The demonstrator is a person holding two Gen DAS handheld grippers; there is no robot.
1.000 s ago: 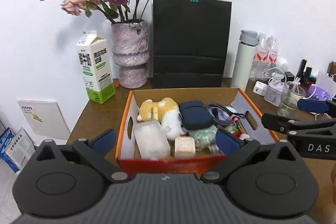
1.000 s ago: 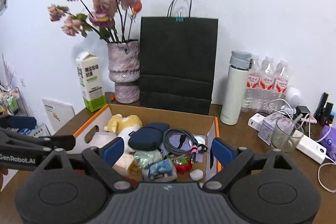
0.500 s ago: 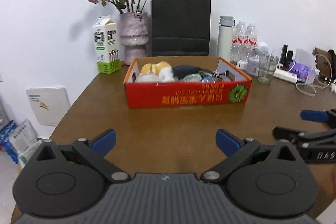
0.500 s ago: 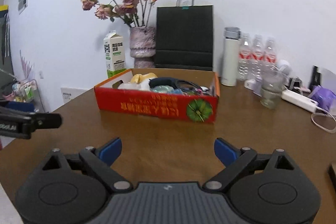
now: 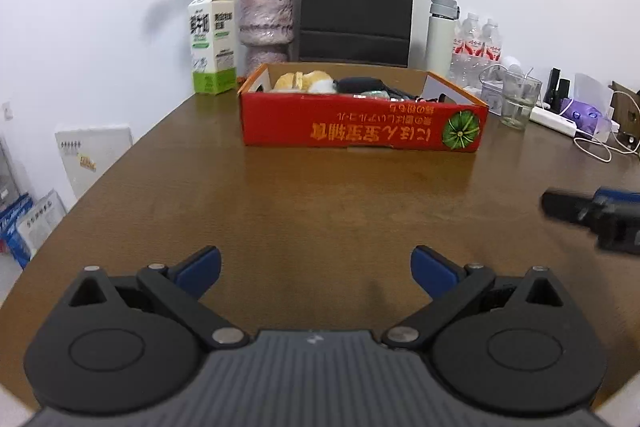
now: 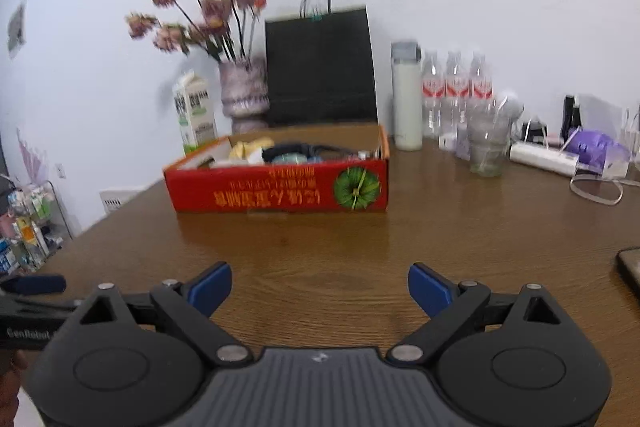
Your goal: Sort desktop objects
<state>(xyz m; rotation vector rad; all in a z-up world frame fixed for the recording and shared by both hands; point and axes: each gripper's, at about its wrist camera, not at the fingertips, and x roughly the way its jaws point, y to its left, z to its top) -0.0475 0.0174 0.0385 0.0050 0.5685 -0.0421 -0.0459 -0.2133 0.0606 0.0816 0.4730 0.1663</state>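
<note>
A red cardboard box (image 5: 362, 125) (image 6: 280, 189) sits on the brown table, filled with small objects: a yellow and white plush toy (image 5: 304, 81), a dark pouch (image 5: 358, 85) and cables. My left gripper (image 5: 316, 269) hovers open over bare tabletop well in front of the box, with nothing between its fingers. My right gripper (image 6: 320, 287) is also open and empty, equally far back from the box. The right gripper's tip (image 5: 592, 215) shows at the right edge of the left wrist view.
Behind the box stand a milk carton (image 5: 212, 41), a vase of dried roses (image 5: 266, 23), a black paper bag (image 5: 356, 7), a white thermos (image 5: 440, 35) and water bottles (image 6: 456, 95). A glass (image 5: 518, 99), power strip and cables crowd the right. A dark phone (image 6: 630, 269) lies at the right edge.
Both grippers have pulled back and down from right above the box to low over the table in front of it. Both stayed open and empty.
</note>
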